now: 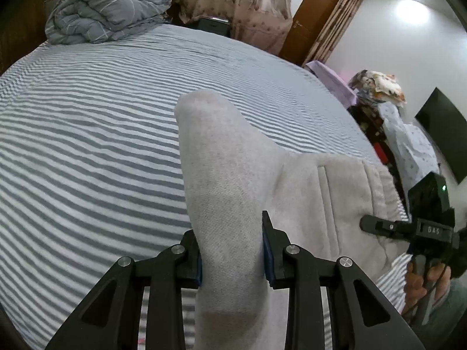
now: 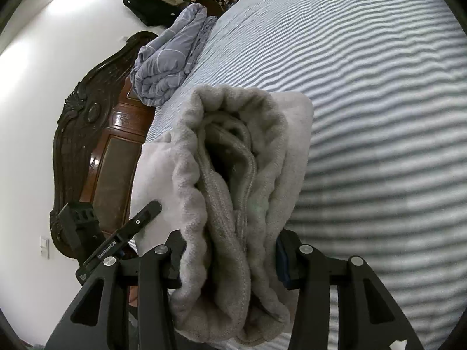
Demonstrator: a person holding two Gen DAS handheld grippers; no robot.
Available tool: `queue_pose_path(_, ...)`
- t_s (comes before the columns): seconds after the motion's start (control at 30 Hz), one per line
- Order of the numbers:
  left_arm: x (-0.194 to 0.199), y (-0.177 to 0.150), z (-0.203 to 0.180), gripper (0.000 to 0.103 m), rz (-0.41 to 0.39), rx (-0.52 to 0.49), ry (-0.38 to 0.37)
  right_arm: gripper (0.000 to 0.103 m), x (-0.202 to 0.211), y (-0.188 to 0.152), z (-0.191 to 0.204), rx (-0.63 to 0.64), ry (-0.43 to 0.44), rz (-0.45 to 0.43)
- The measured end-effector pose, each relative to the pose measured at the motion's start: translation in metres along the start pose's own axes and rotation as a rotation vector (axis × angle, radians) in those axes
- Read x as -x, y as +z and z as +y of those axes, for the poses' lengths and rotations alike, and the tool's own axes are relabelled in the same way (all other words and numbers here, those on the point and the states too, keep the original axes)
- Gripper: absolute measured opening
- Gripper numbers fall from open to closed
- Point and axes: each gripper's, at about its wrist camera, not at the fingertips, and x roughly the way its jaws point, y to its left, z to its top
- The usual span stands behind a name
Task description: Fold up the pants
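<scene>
The pale grey fleece pants [image 1: 221, 151] hang lifted over the striped bed [image 1: 87, 145]. In the left wrist view my left gripper [image 1: 230, 233] is shut on a folded leg, which sticks up between the pads. My right gripper [image 1: 376, 224] shows at the right edge, clamped on the waistband end. In the right wrist view my right gripper [image 2: 230, 239] is shut on the bunched waistband of the pants [image 2: 233, 110], with the drawcord showing inside. One finger [image 2: 146, 215] of the left gripper shows at the left, against the cloth.
A folded grey-blue duvet [image 1: 102, 14] lies at the bed's far corner by the dark wooden headboard [image 2: 87, 134]. A hand [image 1: 423, 280] holds the right gripper. Beyond the bed stand a pile of clothes [image 1: 379, 87], a dark screen [image 1: 440, 134] and a brown door [image 1: 312, 20].
</scene>
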Motion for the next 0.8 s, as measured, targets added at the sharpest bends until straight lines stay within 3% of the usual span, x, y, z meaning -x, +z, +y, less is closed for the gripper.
queue_pose_path(0.1,-0.023,-0.003,0.016,0.032,0.056,0.016,0.019,0.044,-0.018,0.003,-0.003,0.025,-0.044,0.030)
queue_pose_path(0.17,-0.037,-0.010,0.024,0.034,0.094,0.031,0.048,0.049,-0.034,0.000,-0.010,0.028,-0.122,0.064)
queue_pose_path(0.23,-0.046,-0.018,0.034,0.039,0.093,0.048,0.083,0.058,-0.038,-0.004,-0.019,0.020,-0.171,0.053)
queue_pose_path(0.37,-0.045,-0.025,0.044,0.050,0.085,0.094,0.065,0.069,-0.033,-0.010,-0.025,0.013,-0.194,0.021)
queue_pose_path(0.6,-0.029,-0.060,0.031,0.064,0.091,0.023,0.111,0.073,-0.011,-0.034,-0.012,0.080,-0.260,-0.035)
queue_pose_path(0.8,-0.021,-0.076,0.014,0.070,0.060,-0.011,0.232,0.075,-0.009,-0.044,-0.005,0.128,-0.364,-0.071)
